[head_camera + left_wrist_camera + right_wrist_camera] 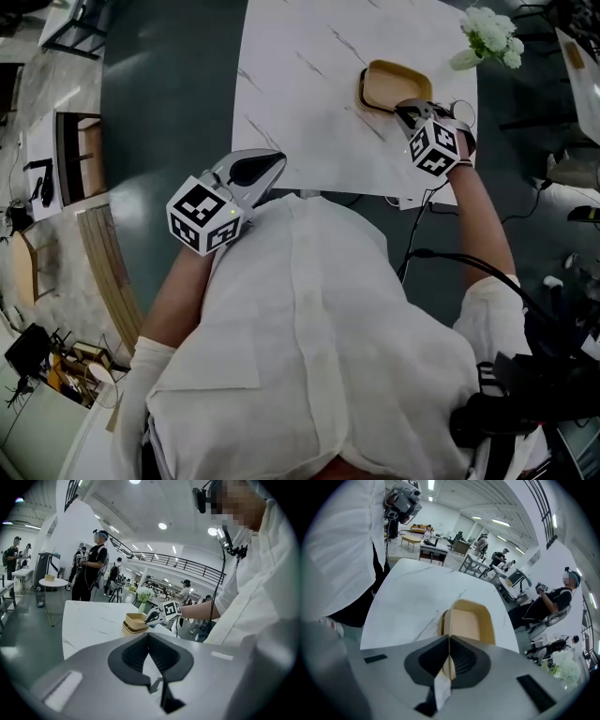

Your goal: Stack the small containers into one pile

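Tan small containers [394,82] stand nested in a pile at the far right of the white marble table [300,103]. My right gripper [405,110] is shut on the near rim of the top container [466,623], and the thin wall runs between the closed pads. The lower container's edge [440,623] shows just under it. From the left gripper view the pile [134,623] is seen with the right gripper [151,617] at its side. My left gripper [265,171] hovers at the table's near edge, shut and empty [149,641].
A white flower bunch [492,33] stands at the table's far right corner, just beyond the pile. Cables [422,202] hang off the near right edge. Dark floor surrounds the table. Other people [91,564] and tables stand far behind.
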Motion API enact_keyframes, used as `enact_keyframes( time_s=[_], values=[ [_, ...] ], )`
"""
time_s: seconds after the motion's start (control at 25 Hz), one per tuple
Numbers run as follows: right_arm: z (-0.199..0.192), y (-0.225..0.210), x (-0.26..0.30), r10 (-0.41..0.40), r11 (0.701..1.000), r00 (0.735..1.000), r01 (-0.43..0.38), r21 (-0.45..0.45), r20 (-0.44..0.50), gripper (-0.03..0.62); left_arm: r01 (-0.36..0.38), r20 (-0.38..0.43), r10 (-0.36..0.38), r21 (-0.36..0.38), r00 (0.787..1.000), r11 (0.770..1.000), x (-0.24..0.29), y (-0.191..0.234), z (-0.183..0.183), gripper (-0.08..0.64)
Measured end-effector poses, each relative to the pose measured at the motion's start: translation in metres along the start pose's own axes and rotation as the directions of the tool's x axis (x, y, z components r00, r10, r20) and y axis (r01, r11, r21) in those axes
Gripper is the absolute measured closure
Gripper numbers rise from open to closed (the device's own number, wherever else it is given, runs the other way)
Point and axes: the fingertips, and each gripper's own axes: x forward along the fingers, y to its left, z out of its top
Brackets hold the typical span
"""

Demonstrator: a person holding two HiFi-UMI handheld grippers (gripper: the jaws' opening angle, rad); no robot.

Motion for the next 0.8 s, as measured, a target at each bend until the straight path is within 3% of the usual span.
enact_keyframes(
  time_s=[0.8],
  values=[
    [-0.006,0.010,0.030,0.116,0.993,0.993,-0.116,-0.013,0.001,0.580,-0.037,-0.030,0.037,-0.002,0.999,0.999,0.008,0.000,0.000,0.553]
  ],
)
